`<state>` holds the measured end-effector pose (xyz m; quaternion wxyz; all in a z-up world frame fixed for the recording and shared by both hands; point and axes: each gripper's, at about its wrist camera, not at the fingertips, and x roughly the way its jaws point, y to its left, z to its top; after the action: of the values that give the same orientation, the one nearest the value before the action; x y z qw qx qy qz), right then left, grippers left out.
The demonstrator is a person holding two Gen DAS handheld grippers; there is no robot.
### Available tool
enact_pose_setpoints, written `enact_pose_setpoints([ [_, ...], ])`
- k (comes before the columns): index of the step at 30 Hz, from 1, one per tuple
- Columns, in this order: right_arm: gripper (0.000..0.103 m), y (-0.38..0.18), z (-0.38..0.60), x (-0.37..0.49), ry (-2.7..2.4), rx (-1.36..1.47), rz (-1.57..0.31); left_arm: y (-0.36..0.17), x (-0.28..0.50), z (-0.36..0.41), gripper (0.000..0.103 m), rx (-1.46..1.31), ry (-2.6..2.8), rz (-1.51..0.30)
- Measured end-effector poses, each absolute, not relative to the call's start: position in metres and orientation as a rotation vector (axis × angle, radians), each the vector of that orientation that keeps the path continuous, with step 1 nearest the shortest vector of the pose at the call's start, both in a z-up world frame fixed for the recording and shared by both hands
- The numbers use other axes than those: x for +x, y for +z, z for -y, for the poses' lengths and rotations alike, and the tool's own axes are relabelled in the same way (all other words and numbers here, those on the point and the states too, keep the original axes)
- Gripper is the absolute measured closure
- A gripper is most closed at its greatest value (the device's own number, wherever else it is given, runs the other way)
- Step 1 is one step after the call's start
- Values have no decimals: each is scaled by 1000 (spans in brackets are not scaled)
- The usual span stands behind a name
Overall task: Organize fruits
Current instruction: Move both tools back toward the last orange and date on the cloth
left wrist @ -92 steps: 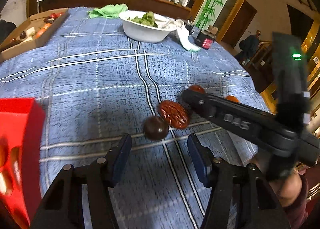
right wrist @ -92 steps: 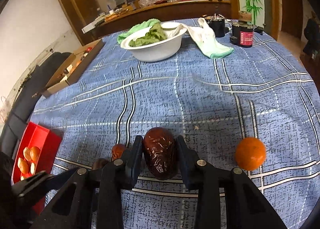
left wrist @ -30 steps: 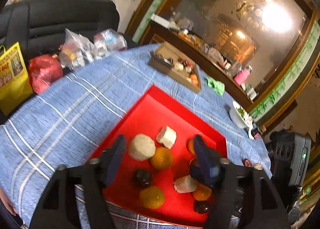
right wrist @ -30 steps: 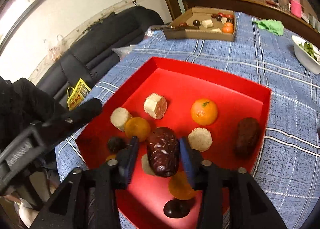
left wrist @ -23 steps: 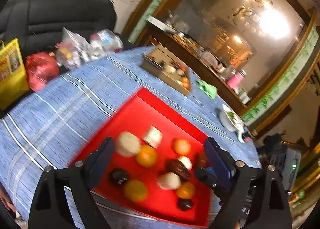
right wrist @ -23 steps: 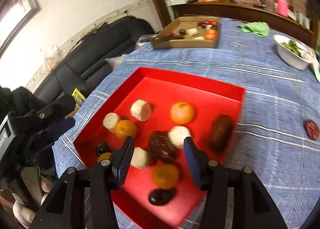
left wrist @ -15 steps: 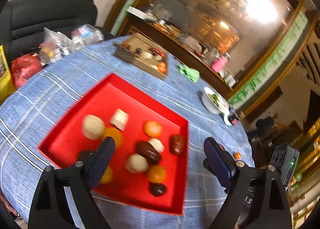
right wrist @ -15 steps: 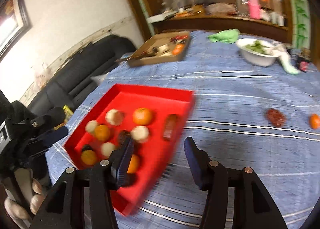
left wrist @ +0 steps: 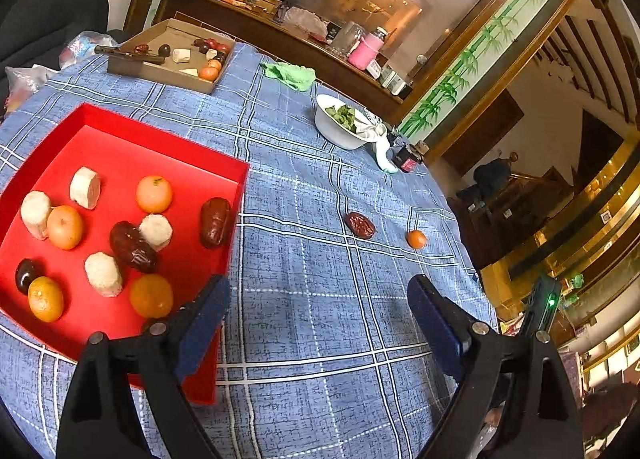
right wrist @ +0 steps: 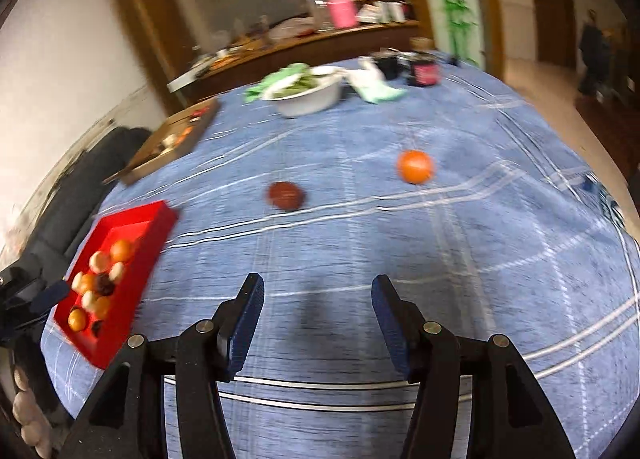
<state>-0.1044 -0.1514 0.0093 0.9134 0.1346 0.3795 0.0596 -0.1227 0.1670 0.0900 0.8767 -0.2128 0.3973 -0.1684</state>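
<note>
Moved: big date (left wrist: 133,247) now lies in red tray (left wrist: 168,143), out of the right gripper (right wrist: 316,323).
Right jaws: spread, nothing between.
Left gripper (left wrist: 318,323): jaws spread wide, nothing between.
Surface: wrinkled date (left wrist: 360,225) and orange (left wrist: 416,239) lie apart on blue cloth (left wrist: 320,299), well away from the tray.

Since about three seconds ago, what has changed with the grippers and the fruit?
The right gripper carried its red date from the tablecloth to the red tray, let it go, and swung back; its jaws are empty. That date now lies among the tray's fruit. The left gripper is open and empty too. Unchanged: the wrinkled date and small orange remain on the cloth.
</note>
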Motion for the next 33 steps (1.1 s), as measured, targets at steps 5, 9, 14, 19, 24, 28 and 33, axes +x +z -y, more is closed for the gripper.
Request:
enact_pose_setpoints([
  [5,43,13,148,-103,122,289,-773,95,-125,-182,13,-465,-331,-788],
  [9,43,17,128,-97,133,266,-774,91,-124,-201,13,-512,-319,-777],
  [14,43,15,108,-95,121,233,-790,75,-121,-228,13,-587,-293,-799],
  [19,43,8,108,-97,87,245,-797,55,-112,-251,13,-664,-254,-833],
  [24,43,13,138,-91,20,259,-787,59,-110,-239,13,-654,-295,-818],
  [28,43,11,170,-63,-15,294,-811,58,-110,-213,13,-598,-329,-850],
  [33,44,5,202,-17,-21,368,-834,64,-110,-185,14,-519,-342,-870],
])
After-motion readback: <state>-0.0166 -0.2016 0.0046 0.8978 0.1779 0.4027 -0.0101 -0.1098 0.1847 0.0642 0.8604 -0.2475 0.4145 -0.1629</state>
